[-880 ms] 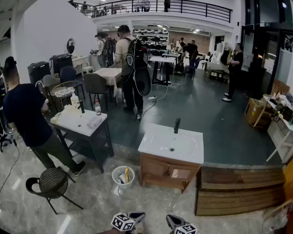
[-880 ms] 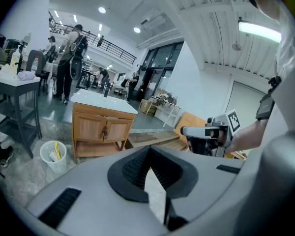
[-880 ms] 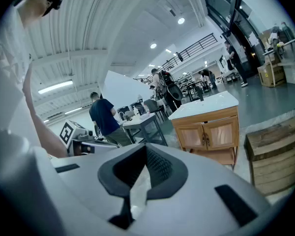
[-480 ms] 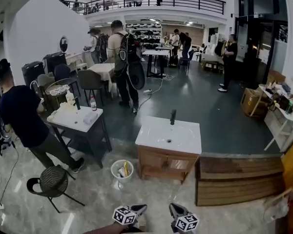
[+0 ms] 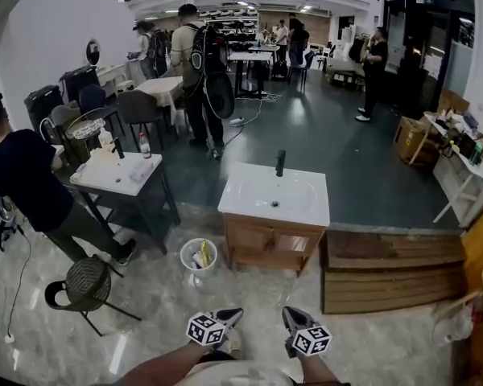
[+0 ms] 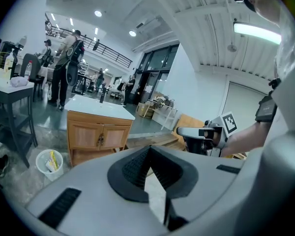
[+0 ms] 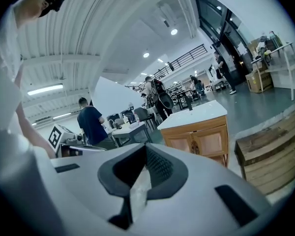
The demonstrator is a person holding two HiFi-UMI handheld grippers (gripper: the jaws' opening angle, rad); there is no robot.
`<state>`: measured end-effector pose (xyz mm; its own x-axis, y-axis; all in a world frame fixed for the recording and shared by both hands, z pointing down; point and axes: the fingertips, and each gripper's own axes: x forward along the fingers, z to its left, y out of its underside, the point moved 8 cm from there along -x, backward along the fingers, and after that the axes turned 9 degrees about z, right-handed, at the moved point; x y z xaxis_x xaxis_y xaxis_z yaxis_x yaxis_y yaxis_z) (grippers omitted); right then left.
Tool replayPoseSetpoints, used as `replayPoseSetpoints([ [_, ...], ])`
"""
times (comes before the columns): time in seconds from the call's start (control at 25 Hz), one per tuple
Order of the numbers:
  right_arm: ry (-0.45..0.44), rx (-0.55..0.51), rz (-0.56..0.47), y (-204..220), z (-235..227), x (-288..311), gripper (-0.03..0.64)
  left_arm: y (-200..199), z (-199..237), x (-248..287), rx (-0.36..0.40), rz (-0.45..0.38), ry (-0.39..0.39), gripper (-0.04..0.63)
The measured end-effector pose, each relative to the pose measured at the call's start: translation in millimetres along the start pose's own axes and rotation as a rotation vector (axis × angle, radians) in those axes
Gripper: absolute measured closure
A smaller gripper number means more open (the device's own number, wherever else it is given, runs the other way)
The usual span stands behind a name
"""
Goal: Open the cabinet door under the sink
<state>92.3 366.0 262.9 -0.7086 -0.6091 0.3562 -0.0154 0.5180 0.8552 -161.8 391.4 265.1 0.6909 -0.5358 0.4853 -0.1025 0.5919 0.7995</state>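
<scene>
A wooden cabinet point(image 5: 267, 245) with a white sink top point(image 5: 275, 195) and a black faucet point(image 5: 280, 162) stands on the floor a few steps ahead. Its two doors are closed, with handles at the middle seam point(image 6: 100, 140). Both grippers are held low in front of me, well short of the cabinet and pointing toward it. My left gripper point(image 5: 232, 316) is shut with nothing in it. My right gripper point(image 5: 289, 315) is also shut and empty. The cabinet also shows in the right gripper view point(image 7: 200, 140).
A white bucket point(image 5: 198, 257) with scraps sits left of the cabinet. A low wooden platform point(image 5: 386, 280) lies to its right. A black wicker stool point(image 5: 87, 284) and a second sink table point(image 5: 117, 177) with a person point(image 5: 28, 187) beside it are at the left. More people stand farther back.
The cabinet has come nearer in the head view, and both grippers now show higher in the frame, with forearms visible. Both stay shut.
</scene>
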Motion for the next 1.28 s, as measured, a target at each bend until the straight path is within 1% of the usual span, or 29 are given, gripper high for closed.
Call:
replayPoseSetpoints([
  [0.2, 0.005, 0.005, 0.017, -5.4, -15.1, 12.5, 0.603, -15.5, 14.2, 12.7, 0.003, 0.002, -0.003, 0.584],
  [0.56, 0.043, 0.028, 0.02, -37.3, -51.9, 31.1, 0.603, -66.1, 49.2, 46.5, 0.017, -0.014, 0.009, 0.584],
  [0.84, 0.071, 0.035, 0.0, -64.4, -80.9, 67.1, 0.603, -97.6, 93.1, 71.6, 0.054, 0.008, 0.03, 0.584],
  [1.04, 0.096, 0.049, 0.011, -84.3, -92.8, 99.2, 0.603, -124.7, 130.3, 84.0, 0.052, 0.015, 0.041, 0.586],
  [1.28, 0.134, 0.048, 0.038, -97.3, -99.6, 130.9, 0.603, -138.3, 168.0, 93.3, 0.044, 0.021, 0.061, 0.584],
])
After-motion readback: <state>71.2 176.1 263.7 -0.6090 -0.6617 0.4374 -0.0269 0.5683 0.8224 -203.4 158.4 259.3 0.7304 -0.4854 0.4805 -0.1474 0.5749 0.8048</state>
